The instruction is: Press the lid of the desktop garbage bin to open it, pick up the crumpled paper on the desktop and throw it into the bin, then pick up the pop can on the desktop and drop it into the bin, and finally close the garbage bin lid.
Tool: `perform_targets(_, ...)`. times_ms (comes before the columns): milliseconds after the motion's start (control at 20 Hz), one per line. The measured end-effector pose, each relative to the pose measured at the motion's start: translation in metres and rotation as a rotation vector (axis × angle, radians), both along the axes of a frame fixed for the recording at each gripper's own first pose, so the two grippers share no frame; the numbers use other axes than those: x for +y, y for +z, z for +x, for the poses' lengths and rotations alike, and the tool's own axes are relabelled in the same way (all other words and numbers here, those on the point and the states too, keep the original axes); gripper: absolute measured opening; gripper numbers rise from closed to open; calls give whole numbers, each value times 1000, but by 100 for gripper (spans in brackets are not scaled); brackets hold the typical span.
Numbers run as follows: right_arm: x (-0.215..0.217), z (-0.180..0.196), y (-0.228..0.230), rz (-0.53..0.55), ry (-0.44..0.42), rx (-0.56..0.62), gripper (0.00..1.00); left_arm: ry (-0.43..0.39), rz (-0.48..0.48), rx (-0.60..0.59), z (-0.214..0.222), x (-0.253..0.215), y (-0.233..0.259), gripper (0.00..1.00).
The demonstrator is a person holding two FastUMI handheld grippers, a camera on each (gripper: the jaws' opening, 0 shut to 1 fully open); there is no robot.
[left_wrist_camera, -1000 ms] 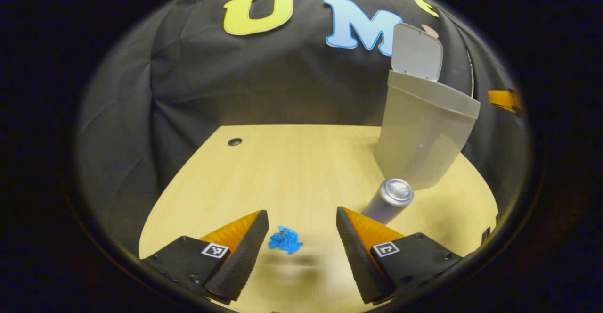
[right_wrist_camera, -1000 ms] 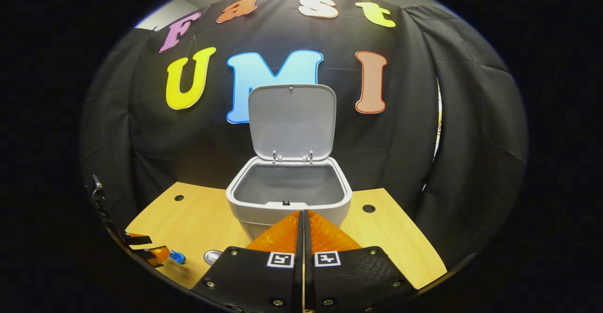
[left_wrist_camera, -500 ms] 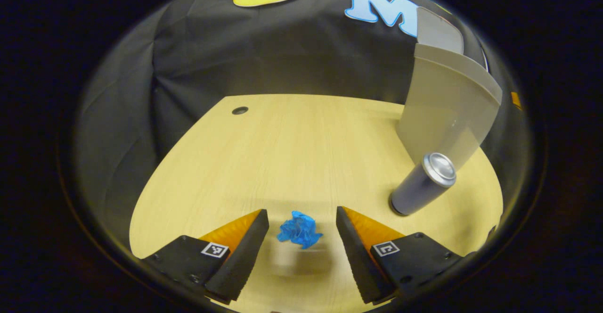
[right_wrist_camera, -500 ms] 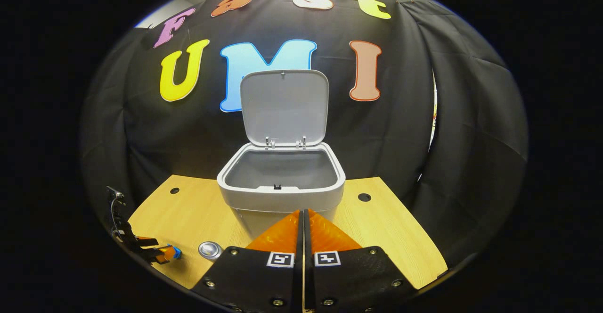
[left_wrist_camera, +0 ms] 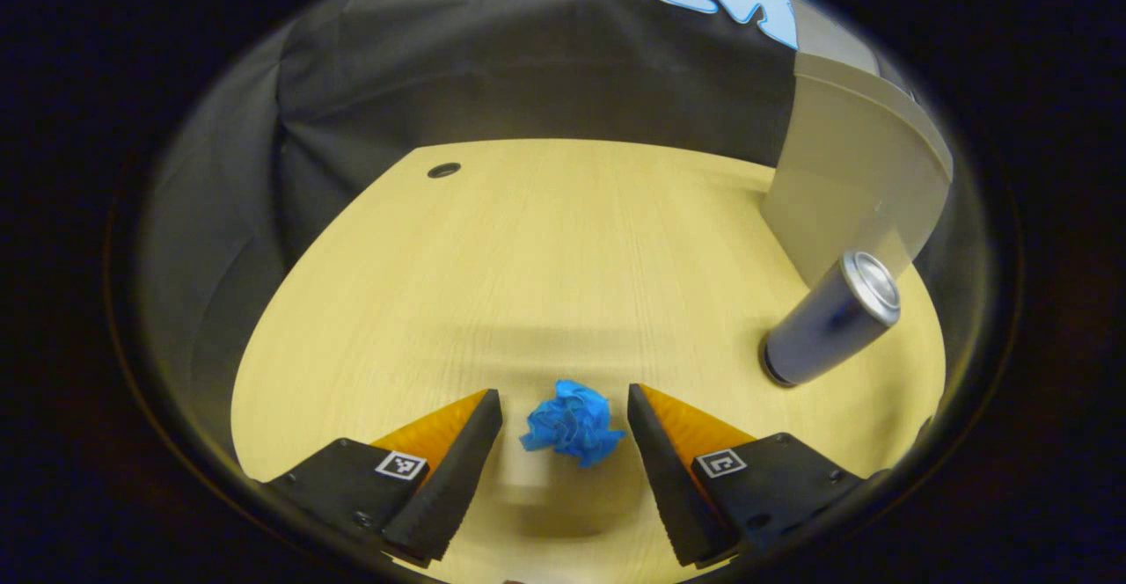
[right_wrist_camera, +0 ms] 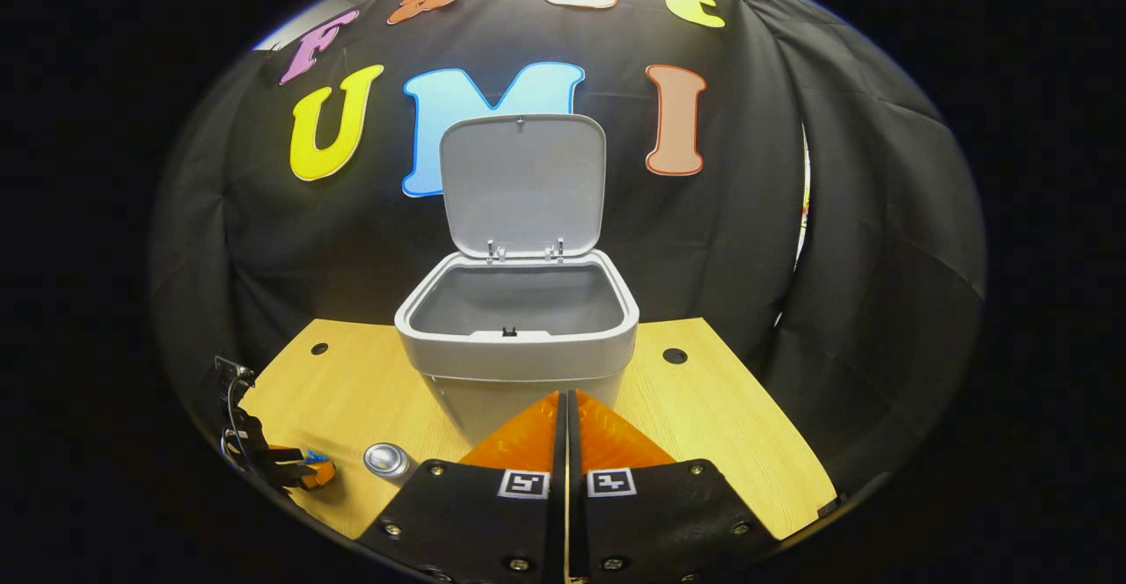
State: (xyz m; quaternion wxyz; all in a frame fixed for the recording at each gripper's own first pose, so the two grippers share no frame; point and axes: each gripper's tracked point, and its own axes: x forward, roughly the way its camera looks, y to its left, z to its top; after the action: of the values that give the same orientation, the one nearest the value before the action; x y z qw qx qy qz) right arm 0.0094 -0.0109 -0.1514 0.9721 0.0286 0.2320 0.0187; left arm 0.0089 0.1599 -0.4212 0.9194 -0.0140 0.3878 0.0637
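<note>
Wide bare desktop [left_wrist_camera: 528,241] ahead, far edge by cloth wall. Left gripper [left_wrist_camera: 565,417] spread wide, nothing gripped, blue crumpled paper [left_wrist_camera: 572,421] btwn fingers, nearer right one. Pop can [left_wrist_camera: 831,318] upright, beside grey bin [right_wrist_camera: 517,338], lid [right_wrist_camera: 522,184] up. Right gripper [right_wrist_camera: 566,421] fingers pressed together, empty, facing bin.

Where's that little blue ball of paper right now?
In the left gripper view, the crumpled paper lies on the wooden desktop between the open left tongs, with the pop can farther off to its right.
</note>
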Motion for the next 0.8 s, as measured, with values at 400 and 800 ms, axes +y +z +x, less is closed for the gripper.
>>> perform_targets(400,-2,1,-6,15,-21,21,1,9,-10,50,-2,0,-14,94)
perform_targets(800,2,2,-9,27,-17,32,2,-2,18,70,1,3,-14,50)
